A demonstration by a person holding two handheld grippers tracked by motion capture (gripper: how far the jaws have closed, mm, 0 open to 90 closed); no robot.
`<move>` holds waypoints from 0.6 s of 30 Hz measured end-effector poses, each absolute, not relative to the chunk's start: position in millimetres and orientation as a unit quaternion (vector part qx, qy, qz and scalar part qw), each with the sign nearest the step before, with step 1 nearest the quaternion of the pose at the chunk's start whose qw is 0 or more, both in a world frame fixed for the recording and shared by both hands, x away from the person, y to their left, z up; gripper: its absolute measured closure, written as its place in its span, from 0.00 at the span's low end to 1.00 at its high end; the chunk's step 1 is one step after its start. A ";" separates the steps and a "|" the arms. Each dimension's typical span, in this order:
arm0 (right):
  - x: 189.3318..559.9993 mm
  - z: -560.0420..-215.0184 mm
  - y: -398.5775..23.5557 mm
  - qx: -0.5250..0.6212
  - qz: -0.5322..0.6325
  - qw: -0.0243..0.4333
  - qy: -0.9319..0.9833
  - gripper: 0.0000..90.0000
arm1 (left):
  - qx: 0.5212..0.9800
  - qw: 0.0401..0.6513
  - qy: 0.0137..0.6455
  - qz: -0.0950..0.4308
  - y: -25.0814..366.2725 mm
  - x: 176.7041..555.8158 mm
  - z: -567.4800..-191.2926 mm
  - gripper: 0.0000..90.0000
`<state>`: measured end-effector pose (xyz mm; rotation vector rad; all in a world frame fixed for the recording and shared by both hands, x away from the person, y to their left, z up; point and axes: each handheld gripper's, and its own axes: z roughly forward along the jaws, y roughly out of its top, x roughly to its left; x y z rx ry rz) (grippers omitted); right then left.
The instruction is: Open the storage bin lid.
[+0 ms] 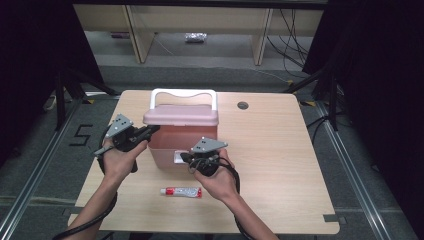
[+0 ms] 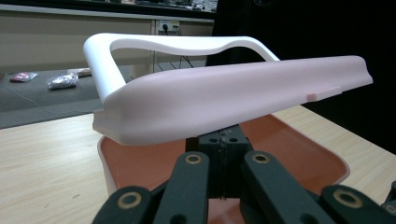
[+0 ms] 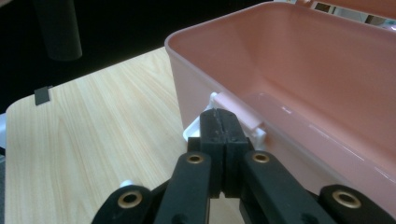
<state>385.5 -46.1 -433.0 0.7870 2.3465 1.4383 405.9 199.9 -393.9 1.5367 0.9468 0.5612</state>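
Tube (image 1: 181, 192) on wooden table (image 1: 280, 165), near front edge.

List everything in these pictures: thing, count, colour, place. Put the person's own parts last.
box: one, pink, middle of the table, open.
lid: one, pale pink, raised above the box; the left gripper's tips sit under its left edge.
handle: one, white, on top of the lid.
latch: one, pink and white, on the box's front wall, just ahead of the right gripper's tips.
tube: one, white and red, lying on the table in front of the box.
table: one, light wood.
left gripper: one, black, jaws shut, left of the box.
right gripper: one, black, jaws shut, at the box's front.
hands: two, one on each gripper.
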 end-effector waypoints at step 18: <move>389.2 -440.1 -40.9 0.270 0.471 0.141 0.828 1.00 | 0.657 0.587 0.404 0.246 198.7 416.0 -384.0 1.00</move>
